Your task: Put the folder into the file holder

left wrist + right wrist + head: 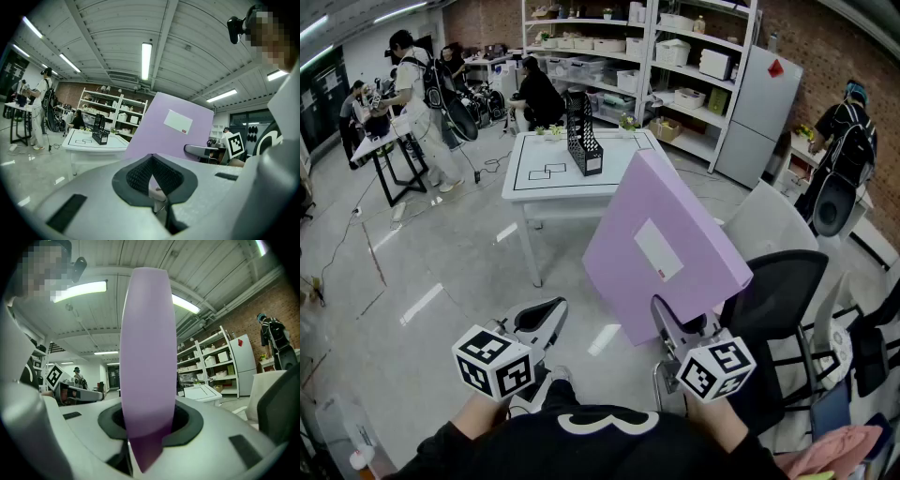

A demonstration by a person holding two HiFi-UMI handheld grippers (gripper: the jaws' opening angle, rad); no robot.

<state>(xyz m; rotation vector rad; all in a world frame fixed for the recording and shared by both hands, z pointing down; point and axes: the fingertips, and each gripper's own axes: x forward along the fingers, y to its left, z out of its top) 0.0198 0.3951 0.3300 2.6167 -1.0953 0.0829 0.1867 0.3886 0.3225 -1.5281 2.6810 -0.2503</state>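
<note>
1. Folder (666, 234): I have the lilac box folder off the ground, tilted, its broad face with a white label (659, 249) turned up toward the head camera. It hangs over the floor (441, 272), in no contact with any furniture. In the right gripper view the folder's spine (146, 348) rises straight out of the jaws and fills the middle of the frame.

2. Right gripper (664, 317): my jaws stand part-way apart, both pads pressed on the folder's lower edge. This is the only grip on it.

3. Left gripper (546, 314): I hold it low, just beside the right one. Its pads meet at the tips, and nothing is between them. It is not touching the folder, which shows beyond it in the left gripper view.

4. File holder (583, 136): black, with a slotted side, it stands upright on the white table (534, 183), well apart from the folder and ahead of me.

5. Surroundings: a black office chair (778, 295) stands just right of the folder; shelving (675, 47) lines the brick back wall beyond the table
</note>
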